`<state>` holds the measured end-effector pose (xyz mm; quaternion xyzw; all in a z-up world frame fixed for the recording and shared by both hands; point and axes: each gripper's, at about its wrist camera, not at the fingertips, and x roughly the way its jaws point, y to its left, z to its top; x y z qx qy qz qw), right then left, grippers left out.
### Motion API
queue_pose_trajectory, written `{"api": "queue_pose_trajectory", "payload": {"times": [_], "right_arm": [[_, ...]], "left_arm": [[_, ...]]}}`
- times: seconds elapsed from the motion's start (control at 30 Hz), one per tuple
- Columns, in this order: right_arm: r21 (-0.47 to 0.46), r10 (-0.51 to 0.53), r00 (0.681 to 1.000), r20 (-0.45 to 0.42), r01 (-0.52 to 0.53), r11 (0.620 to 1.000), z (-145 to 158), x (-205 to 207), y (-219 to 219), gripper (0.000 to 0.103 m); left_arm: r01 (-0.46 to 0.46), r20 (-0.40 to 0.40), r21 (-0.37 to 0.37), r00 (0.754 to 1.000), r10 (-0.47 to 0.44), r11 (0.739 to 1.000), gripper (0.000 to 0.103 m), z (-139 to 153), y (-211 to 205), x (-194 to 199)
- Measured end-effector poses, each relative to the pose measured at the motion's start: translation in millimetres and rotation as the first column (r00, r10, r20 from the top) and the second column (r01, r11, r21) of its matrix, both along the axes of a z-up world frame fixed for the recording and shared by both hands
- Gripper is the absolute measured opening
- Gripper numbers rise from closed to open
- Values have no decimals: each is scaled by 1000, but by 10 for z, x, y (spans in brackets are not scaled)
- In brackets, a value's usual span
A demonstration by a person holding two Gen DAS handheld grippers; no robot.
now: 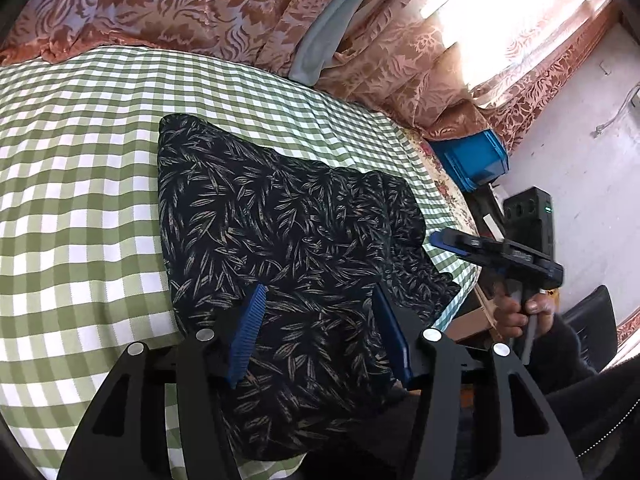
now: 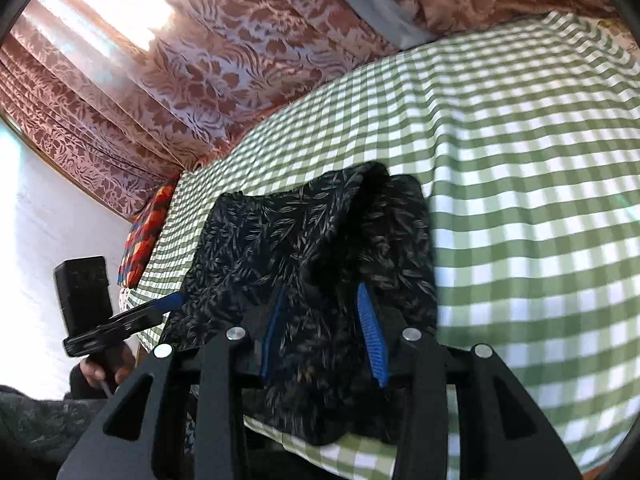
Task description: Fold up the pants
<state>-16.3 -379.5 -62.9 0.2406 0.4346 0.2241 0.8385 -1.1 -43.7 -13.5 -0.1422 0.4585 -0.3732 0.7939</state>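
Observation:
Dark pants (image 1: 280,216) with a pale leaf print lie bunched on the green-and-white checked bedspread (image 1: 80,160), their near part hanging over the bed's edge. My left gripper (image 1: 320,286) hovers over the near half of the pants, open, blue pads wide apart. The right gripper (image 1: 452,245) shows side-on just off the pants' right edge, held by a hand (image 1: 516,316). In the right wrist view the pants (image 2: 304,232) form a raised fold. My right gripper (image 2: 321,290) is open with a narrower gap and fabric showing between its fingers. The left gripper (image 2: 172,302) reaches the pants' left edge.
Rust-coloured patterned curtains (image 1: 200,4) hang behind the bed, bright window light at the right. A blue plastic bin (image 1: 472,160) and a black box (image 1: 532,216) stand beside the bed. A colourful patterned cloth (image 2: 146,236) lies at the bed's left edge.

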Motion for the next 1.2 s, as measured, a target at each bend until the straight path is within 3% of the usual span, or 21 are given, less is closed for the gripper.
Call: {"api": "queue_pose_trajectory", "payload": {"times": [0.03,0.13,0.17,0.33,0.47,0.6,0.73,0.77,0.8,0.93,1.03,1.2], "right_arm": [[-9,18,1000,-11,-18,1000,-40,47,58,34],[-90,47,998,-30,-49,995,-55,61,158,11],[-89,44,999,-29,-46,995,-39,34,127,9],[-144,1,1000,29,4,990,218,-139,6,4],[-236,-38,996,-77,19,972,-144,-14,3,4],[-190,-71,993,-95,52,980,-304,-4,-24,5],[-231,-74,995,-69,56,971,-190,-102,-20,13],[-248,-81,995,-60,64,967,-151,-127,-31,24],[-267,-90,995,-48,74,961,-105,-142,-11,27],[-283,-112,992,59,124,951,185,-144,108,33],[-266,-99,988,122,128,955,351,-56,324,50],[-266,-92,988,126,123,956,350,138,617,52]], "left_arm": [[0,1,-3,1000,0,1000,54,17,21,-17],[-7,10,-4,1000,7,1000,54,55,71,-40],[-11,13,-6,1000,11,1000,54,66,98,-49],[26,16,-48,1000,-25,999,54,120,195,-96],[130,12,0,991,-130,991,54,31,51,-237],[150,10,31,989,-150,988,54,-43,-84,-290],[133,55,113,989,-139,985,54,35,-167,-321],[119,63,126,990,-128,985,54,67,-170,-317],[109,69,136,990,-119,985,54,91,-162,-316],[-13,128,211,992,-14,977,61,228,-91,-250],[-134,167,306,982,85,943,62,285,-34,-132],[-227,186,359,968,168,905,62,282,67,-9]]}}
